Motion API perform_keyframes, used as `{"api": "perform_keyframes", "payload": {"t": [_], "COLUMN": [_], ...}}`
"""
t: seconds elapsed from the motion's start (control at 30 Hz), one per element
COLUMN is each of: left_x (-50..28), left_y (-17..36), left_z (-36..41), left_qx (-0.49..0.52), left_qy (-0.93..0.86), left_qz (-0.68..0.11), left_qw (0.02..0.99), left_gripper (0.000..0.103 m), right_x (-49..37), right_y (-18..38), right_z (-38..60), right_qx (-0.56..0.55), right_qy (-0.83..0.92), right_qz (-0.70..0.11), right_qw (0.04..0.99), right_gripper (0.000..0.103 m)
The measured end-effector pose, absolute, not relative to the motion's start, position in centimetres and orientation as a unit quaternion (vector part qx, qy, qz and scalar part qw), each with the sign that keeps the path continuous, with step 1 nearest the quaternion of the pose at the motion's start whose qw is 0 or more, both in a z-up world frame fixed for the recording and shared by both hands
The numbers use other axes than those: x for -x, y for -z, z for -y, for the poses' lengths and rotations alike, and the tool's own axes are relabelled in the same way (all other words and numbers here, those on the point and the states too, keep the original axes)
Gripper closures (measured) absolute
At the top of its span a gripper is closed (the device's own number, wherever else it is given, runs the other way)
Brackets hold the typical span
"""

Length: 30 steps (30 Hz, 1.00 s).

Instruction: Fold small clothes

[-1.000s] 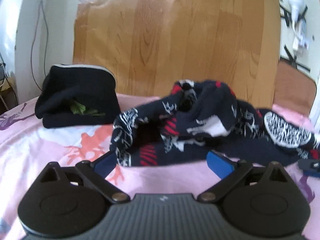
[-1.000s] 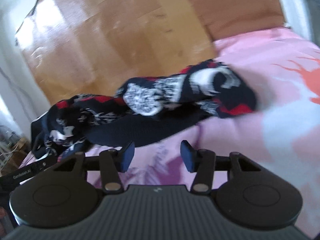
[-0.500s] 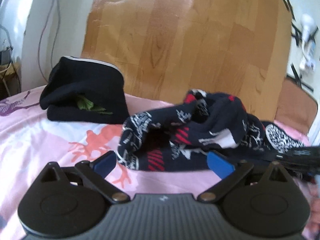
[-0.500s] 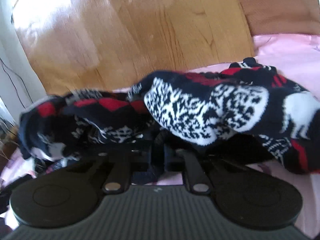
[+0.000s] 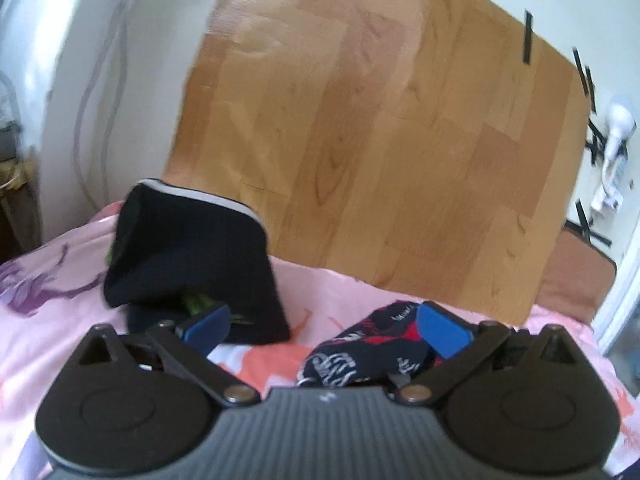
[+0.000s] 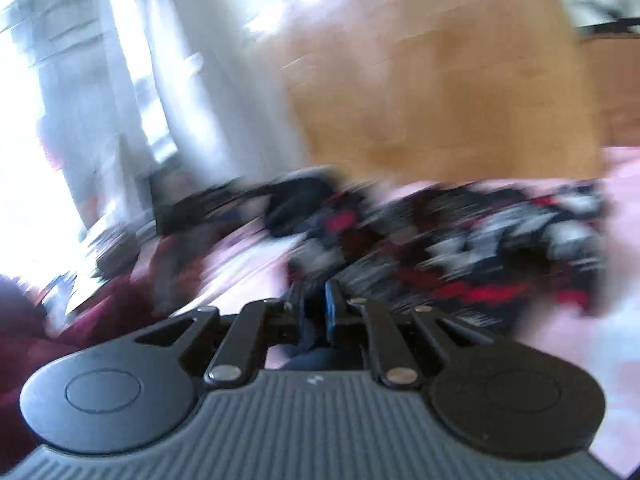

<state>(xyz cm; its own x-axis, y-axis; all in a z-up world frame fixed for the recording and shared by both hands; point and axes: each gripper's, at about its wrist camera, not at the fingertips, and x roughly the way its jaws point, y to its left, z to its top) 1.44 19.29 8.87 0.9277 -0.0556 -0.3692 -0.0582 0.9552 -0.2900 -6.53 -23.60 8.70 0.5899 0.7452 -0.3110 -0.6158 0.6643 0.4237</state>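
No legible writing; the patterned navy, red and white garment [image 5: 360, 350] lies crumpled on the pink bedsheet [image 5: 60, 320] near the headboard edge, just under the spread left gripper [image 5: 324, 326], while the right gripper [image 6: 314, 304], fingers nearly together, pinches dark fabric, the view being blurred.
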Motion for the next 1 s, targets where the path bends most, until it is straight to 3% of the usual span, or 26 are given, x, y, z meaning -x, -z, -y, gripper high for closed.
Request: {"api": "perform_keyframes", "payload": {"t": [0.07,0.17,0.2,0.3,0.33,0.37,0.43,0.47,0.63,0.7,0.77,1.0], "left_x": [-2.9,-4.2,-4.5,-4.9,-5.0,-5.0,-5.3,-5.2,-3.7,-4.4,-6.6,-18.5], "left_y": [-8.9,-7.7,-7.2,-5.6,-5.1,-4.6,-4.1,-4.1,-7.9,-9.9,-11.3,-9.8], "left_z": [-18.4,-17.0,-16.4,-14.4,-13.6,-13.0,-12.0,-11.9,-14.0,-14.9,-15.4,-9.9], "left_qx": [0.147,0.158,0.162,0.144,0.131,0.120,0.099,0.092,0.059,0.054,0.048,-0.080], "left_qy": [0.010,0.036,0.048,0.071,0.072,0.070,0.065,0.070,0.081,0.074,0.065,0.083], "left_qz": [-0.210,-0.258,-0.271,-0.307,-0.316,-0.323,-0.341,-0.346,-0.288,-0.264,-0.259,-0.312], "left_qw": [0.966,0.953,0.948,0.938,0.937,0.936,0.933,0.931,0.952,0.960,0.962,0.943], "left_gripper": [0.000,0.000,0.000,0.000,0.001,0.004,0.018,0.017,0.000,0.000,0.000,0.006], "right_x": [4.6,0.8,-0.6,-3.9,-4.6,-5.2,-5.5,-5.3,-2.0,-1.4,-1.3,-6.8], "right_y": [-8.7,-7.6,-6.7,-3.4,-2.3,-1.5,-1.6,-2.5,-9.6,-10.4,-10.5,-12.8], "right_z": [26.4,28.8,29.3,29.9,30.2,30.0,29.5,29.6,32.8,34.3,36.3,35.0], "right_qx": [-0.180,-0.201,-0.197,-0.217,-0.223,-0.220,-0.207,-0.187,-0.060,-0.015,-0.032,-0.123], "right_qy": [-0.303,-0.188,-0.158,-0.122,-0.123,-0.125,-0.117,-0.106,0.009,0.014,0.000,-0.072], "right_qz": [-0.213,-0.200,-0.216,-0.276,-0.300,-0.321,-0.332,-0.317,-0.213,-0.238,-0.259,-0.213], "right_qw": [0.911,0.940,0.943,0.928,0.919,0.912,0.913,0.924,0.975,0.971,0.965,0.967], "right_gripper": [0.043,0.020,0.017,0.017,0.035,0.092,0.090,0.090,0.089,0.077,0.046,0.044]}}
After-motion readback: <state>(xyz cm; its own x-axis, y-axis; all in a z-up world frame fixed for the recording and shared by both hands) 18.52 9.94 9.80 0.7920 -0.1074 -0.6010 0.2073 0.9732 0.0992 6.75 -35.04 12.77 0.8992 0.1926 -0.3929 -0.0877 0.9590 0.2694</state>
